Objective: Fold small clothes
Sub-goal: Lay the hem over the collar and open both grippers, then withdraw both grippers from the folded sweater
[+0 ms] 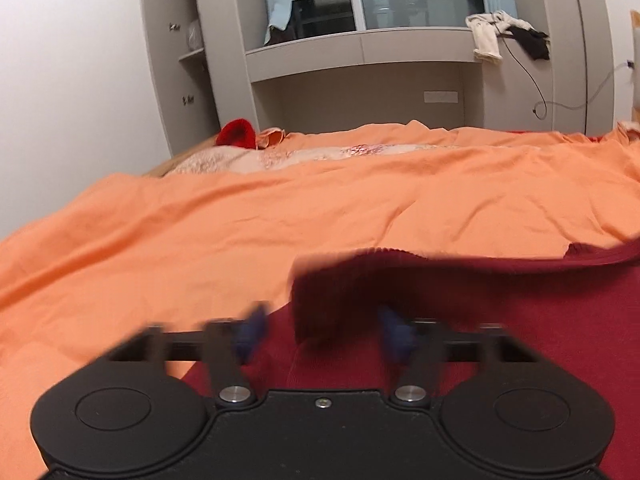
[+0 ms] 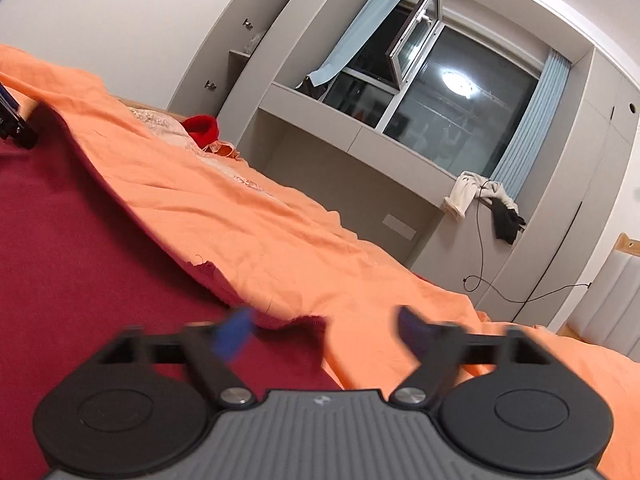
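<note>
A dark red knit garment (image 1: 520, 320) lies on the orange bedsheet (image 1: 240, 220). In the left wrist view my left gripper (image 1: 324, 328) is open, its blue fingertips either side of a raised, folded-over corner of the garment; the frame is blurred. In the right wrist view the garment (image 2: 80, 260) fills the lower left and its far edge runs along the orange sheet (image 2: 280, 248). My right gripper (image 2: 326, 328) is open over that edge, holding nothing. The other gripper shows at the left edge (image 2: 12, 120).
A bright red item (image 1: 236, 133) and a patterned pillow (image 1: 280, 156) lie at the far side of the bed. Grey built-in shelving with a window stands behind. Clothes (image 1: 500, 34) and a cable hang on the ledge at right.
</note>
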A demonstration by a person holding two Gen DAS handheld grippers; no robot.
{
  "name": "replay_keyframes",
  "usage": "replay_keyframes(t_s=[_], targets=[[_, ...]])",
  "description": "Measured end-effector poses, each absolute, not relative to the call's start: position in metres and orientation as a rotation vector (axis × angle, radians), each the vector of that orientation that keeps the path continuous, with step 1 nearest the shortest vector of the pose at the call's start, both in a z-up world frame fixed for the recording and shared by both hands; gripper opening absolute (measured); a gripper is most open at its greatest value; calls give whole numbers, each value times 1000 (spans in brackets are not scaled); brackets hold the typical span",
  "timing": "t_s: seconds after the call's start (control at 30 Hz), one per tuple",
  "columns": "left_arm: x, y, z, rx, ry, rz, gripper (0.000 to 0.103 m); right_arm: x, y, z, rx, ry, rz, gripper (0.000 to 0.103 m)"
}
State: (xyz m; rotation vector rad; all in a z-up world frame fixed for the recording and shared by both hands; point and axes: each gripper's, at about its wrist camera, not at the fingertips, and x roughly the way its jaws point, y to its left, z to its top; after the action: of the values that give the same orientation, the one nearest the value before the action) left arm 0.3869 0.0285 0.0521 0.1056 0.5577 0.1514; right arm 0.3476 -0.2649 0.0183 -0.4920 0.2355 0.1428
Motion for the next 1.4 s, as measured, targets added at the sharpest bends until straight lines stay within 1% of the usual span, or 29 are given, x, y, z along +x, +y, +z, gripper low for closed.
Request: replay_keyframes(t_s=[0.07, 0.1, 0.17, 0.3, 0.43, 0.57, 0.73, 0.9, 1.0, 1.13, 1.4], targets=[[382, 33, 50, 91, 559, 158, 84, 348, -264, 18, -502, 239, 133, 98], [381, 33, 48, 91, 565, 161, 84, 348, -265, 17, -506, 242, 127, 102], [379, 36, 43, 95, 583, 165, 85, 348, -264, 13, -516, 248, 110, 103], [380, 36, 24, 116, 637, 168, 87, 361, -266, 3, -534, 330, 56, 103], [380, 40, 21, 81, 649, 172, 91, 377, -290, -4, -389, 437, 59, 103], [378, 43, 27, 55, 634, 176, 92, 378, -312, 6, -258, 479, 77, 103], [368, 46, 43, 18, 574, 210, 99, 365, -338, 24, -216, 451, -11, 103], [345, 55, 66, -74, 484, 218, 102, 337, -366, 52, -104, 372, -56, 103], [326, 62, 76, -133, 433, 220, 102, 324, -372, 64, -41, 357, -60, 103], [302, 64, 74, -113, 416, 235, 102, 310, -360, 71, -13, 360, 11, 103], [237, 68, 66, -98, 374, 219, 102, 273, -297, 72, -66, 293, 177, 103]])
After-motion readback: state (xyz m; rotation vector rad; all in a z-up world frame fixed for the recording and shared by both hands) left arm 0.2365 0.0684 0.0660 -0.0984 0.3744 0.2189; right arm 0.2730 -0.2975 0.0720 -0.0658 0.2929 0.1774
